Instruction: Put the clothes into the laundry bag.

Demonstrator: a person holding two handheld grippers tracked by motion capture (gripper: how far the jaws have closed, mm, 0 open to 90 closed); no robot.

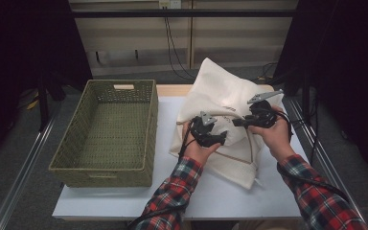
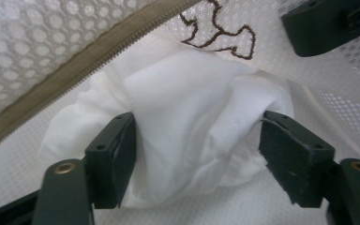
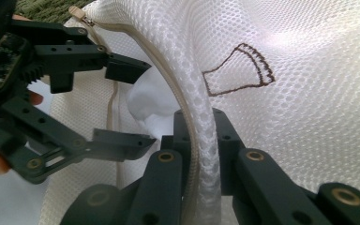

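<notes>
The white cloth (image 2: 192, 140) sat half hidden inside the mesh bag (image 1: 220, 91). The left tongs (image 2: 197, 154) stood apart around it; the right tongs (image 3: 199, 140) were clamped on the bag's zipped edge.

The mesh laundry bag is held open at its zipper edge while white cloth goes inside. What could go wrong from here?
1. The left gripper has open jaws around the white cloth, which sits at the mouth; it may slide back out.
2. The right gripper pinches only the zipper edge of the mesh laundry bag; if that slips, the opening may collapse.
3. The left jaws could snag the mesh near the zipper when pulling out.
</notes>
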